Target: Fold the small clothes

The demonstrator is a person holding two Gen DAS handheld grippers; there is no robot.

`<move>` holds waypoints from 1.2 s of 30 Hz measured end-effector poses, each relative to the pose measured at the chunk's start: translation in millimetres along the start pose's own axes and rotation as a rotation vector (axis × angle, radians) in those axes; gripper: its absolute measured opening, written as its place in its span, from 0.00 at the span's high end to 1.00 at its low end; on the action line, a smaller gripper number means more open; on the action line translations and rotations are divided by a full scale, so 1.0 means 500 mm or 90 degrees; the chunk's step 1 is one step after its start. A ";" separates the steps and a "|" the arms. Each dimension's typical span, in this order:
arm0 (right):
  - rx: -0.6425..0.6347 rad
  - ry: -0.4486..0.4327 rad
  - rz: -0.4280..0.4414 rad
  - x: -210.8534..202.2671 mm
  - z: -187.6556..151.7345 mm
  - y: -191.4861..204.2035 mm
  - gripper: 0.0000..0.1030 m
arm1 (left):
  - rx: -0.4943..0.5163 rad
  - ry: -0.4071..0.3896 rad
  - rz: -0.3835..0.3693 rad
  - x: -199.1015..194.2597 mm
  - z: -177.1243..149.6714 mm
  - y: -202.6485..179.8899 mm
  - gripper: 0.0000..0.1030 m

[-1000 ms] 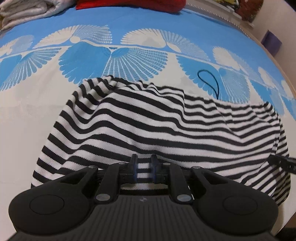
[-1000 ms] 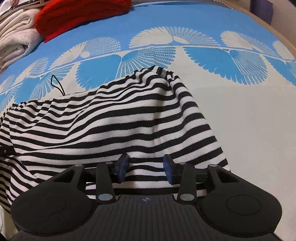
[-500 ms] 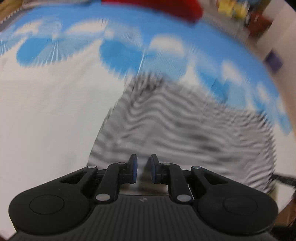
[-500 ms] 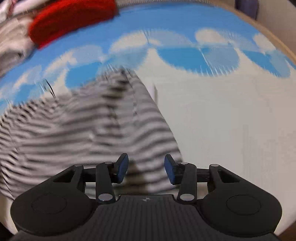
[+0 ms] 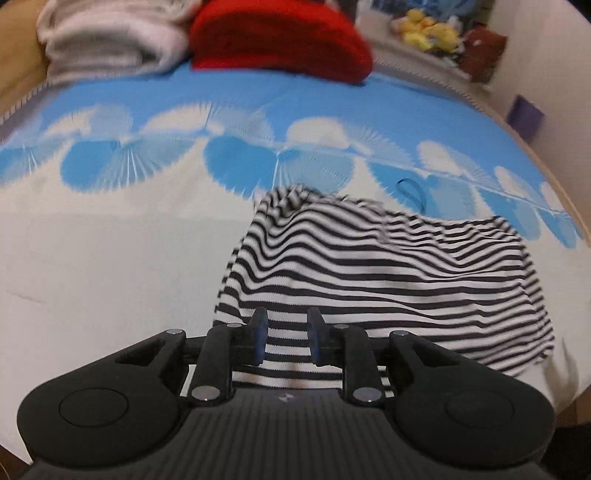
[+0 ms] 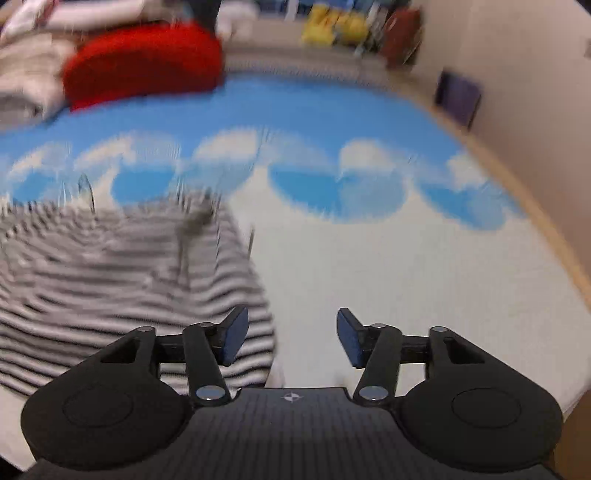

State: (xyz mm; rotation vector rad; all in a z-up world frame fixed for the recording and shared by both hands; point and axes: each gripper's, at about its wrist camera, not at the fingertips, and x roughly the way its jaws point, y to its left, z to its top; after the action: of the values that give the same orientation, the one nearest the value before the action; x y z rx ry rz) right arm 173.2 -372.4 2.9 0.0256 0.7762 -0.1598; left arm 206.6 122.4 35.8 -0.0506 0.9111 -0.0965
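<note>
Striped black-and-white garment (image 5: 388, 280) lies rumpled on the white part of the bedspread (image 5: 110, 258), bunched into a raised fold at its far left corner. In the left wrist view it fills the area from 12 to 3 o'clock of the left gripper (image 5: 285, 334), and its near hem runs under that gripper's jaws. Those jaws stand a narrow gap apart with striped cloth showing between them; whether the blue pads press the fabric cannot be told.

In the right wrist view the same garment (image 6: 122, 280) is blurred and sits from 9 to 11 o'clock of the right gripper (image 6: 291, 334). Its right edge reaches the left finger, while the right finger is over bare white bedspread (image 6: 424, 288). These jaws are spread wide and hold nothing.

A thin dark loop (image 5: 412, 190) lies on the blue fan-patterned band just beyond the garment's far edge, at about 1 o'clock from the left gripper. Farther out, at 12 o'clock, a red cushion (image 5: 280, 37) rests at the far edge of the bedspread, with a pale folded blanket (image 5: 110, 40) beside it at 11 o'clock. Yellow soft toys (image 5: 430, 31) sit at 1 o'clock on a ledge near the wall.
</note>
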 end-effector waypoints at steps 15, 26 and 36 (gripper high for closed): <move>0.019 -0.057 -0.031 -0.067 -0.024 -0.051 0.29 | -0.201 0.056 0.039 0.020 -0.165 0.076 0.67; 0.007 -0.063 -0.034 -0.069 -0.028 -0.058 0.29 | -0.287 0.048 0.008 0.037 -0.163 0.102 0.67; 0.017 -0.053 -0.026 -0.063 -0.042 -0.075 0.29 | -0.444 0.102 -0.034 0.076 -0.187 0.140 0.48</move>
State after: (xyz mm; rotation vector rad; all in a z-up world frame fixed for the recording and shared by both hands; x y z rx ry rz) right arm 130.7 -403.3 11.5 0.0284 0.6911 -0.2084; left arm 160.3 187.5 -57.2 -0.7232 1.0691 0.1748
